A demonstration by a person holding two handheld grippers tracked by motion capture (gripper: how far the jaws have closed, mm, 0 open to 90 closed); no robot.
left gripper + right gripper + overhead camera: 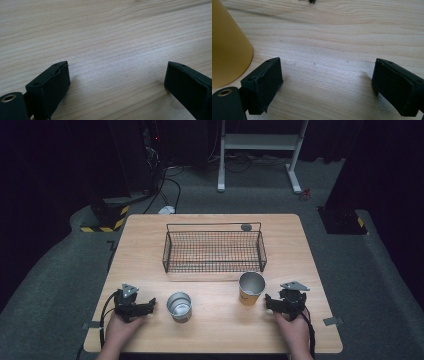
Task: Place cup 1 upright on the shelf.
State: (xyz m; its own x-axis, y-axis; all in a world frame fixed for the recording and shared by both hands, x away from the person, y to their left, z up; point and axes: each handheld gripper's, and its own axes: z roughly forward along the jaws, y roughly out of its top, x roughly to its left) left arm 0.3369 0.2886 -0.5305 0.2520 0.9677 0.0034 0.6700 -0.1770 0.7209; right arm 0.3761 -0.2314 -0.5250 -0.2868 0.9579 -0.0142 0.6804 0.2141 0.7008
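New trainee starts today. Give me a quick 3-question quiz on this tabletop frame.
1. True or false: the left gripper holds the metal can.
2. Which cup stands nearest the right gripper? A) yellow cup B) metal can C) neither
3. What stands behind both cups on the table?

Key:
1. False; its jaws are open over bare wood.
2. A, the yellow cup.
3. A wire basket.

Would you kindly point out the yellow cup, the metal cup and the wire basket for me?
yellow cup (248,297), high view, on its yellow side wall below the rim.
metal cup (180,311), high view, on its outer wall facing the camera.
wire basket (213,265), high view, on its near mesh wall.
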